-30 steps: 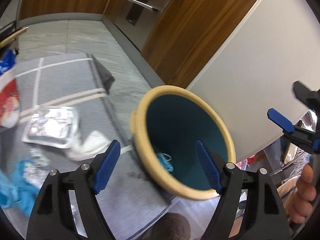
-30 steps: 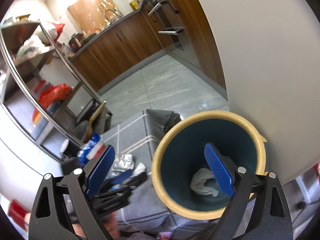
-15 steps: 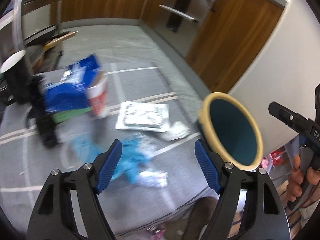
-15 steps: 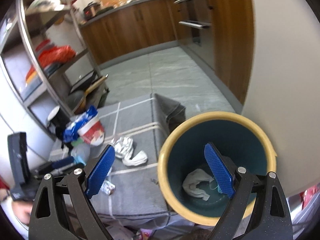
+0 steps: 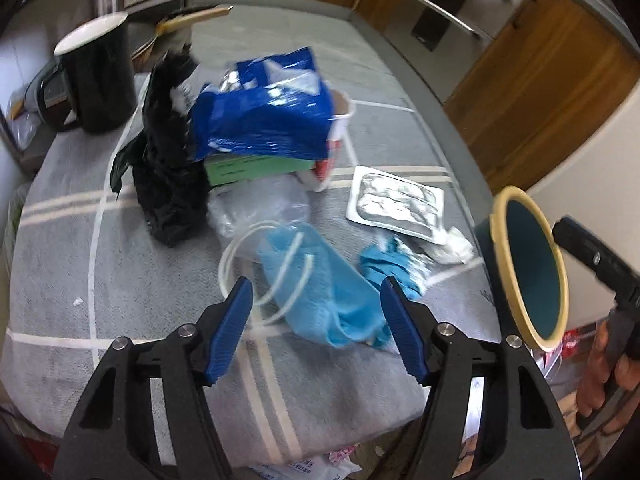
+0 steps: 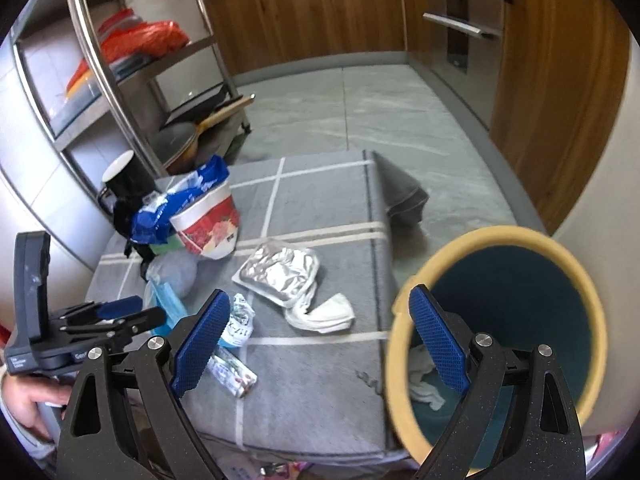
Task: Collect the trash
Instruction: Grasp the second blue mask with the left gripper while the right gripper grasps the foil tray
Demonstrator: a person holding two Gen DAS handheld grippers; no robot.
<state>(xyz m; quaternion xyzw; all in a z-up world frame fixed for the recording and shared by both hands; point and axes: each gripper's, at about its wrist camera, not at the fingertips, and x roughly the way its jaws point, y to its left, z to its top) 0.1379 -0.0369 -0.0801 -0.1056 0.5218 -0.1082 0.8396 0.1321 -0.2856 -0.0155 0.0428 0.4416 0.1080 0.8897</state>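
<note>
A teal bin with a yellow rim stands at the table's right edge, with white tissue inside. Trash lies on the grey cloth: a foil pack, a white tissue, a blue mask, crumpled blue wrapper, a blue bag, a black bag, a red-and-white paper cup. My left gripper is open and empty above the blue mask. My right gripper is open and empty, near the bin's rim.
A black mug stands at the far left corner. A clear plastic bag lies under the pile. Small wrappers lie near the front edge. A metal shelf rack and wooden cabinets stand beyond.
My left gripper has swung left from over the bin to above the trash pile. My right gripper has drawn back left from over the bin. Both stay open.
</note>
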